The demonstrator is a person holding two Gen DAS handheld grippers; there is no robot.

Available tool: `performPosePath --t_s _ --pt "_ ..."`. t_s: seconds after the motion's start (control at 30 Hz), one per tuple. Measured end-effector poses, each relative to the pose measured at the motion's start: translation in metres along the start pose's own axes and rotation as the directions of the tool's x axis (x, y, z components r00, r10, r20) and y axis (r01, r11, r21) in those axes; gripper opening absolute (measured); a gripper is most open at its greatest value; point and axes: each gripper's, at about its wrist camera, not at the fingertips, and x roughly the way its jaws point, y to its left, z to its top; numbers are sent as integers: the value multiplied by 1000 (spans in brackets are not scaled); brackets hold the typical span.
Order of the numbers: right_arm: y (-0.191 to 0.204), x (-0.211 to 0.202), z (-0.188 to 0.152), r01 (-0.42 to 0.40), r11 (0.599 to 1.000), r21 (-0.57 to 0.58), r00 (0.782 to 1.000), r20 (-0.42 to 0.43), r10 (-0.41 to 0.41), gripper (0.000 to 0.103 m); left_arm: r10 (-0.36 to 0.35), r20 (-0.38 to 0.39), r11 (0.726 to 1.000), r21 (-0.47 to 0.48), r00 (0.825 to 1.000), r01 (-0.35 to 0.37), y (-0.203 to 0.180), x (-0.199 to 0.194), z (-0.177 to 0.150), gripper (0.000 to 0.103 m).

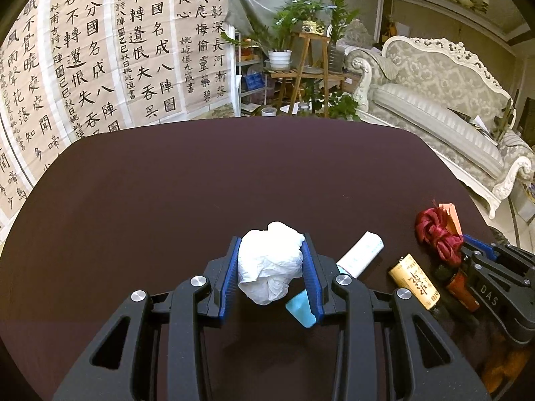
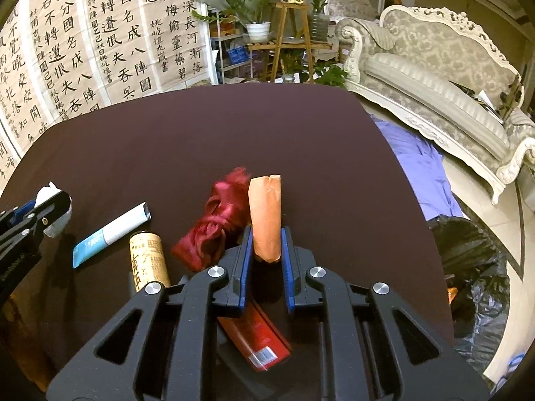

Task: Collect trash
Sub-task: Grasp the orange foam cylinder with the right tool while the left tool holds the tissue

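Note:
My left gripper (image 1: pixel 270 250) is shut on a crumpled white tissue (image 1: pixel 269 264), held just above the dark table (image 1: pixel 167 183). My right gripper (image 2: pixel 266 234) is shut on an orange paper wrapper (image 2: pixel 265 214) that stands up between its blue pads. A red ribbon bow (image 2: pixel 212 230) lies just left of the wrapper, and shows as the red ribbon bow (image 1: pixel 436 235) in the left wrist view. A blue and white tube (image 2: pixel 112 230), a tan labelled bottle (image 2: pixel 148 257) and a red flat pack (image 2: pixel 255 337) lie on the table near the right gripper.
A black trash bag (image 2: pixel 468 267) sits on the floor off the table's right edge, beside a blue cloth (image 2: pixel 418 167). An ornate white sofa (image 1: pixel 451 100) stands to the right. Plants on a wooden stand (image 1: pixel 307 67) and calligraphy sheets (image 1: pixel 100 50) lie beyond the table.

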Motion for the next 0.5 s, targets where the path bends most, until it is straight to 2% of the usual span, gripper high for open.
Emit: performPosePath --t_s 0.37,0.5 --pt "-12 -12 -4 5 999 38 1000 23 -6 15 -8 4 1000 10 1000 7 -4 -5 -3 36" --pt "-16 -7 -8 16 999 39 1000 1 -16 15 -12 6 1000 16 1000 12 -5 -6 -2 36"
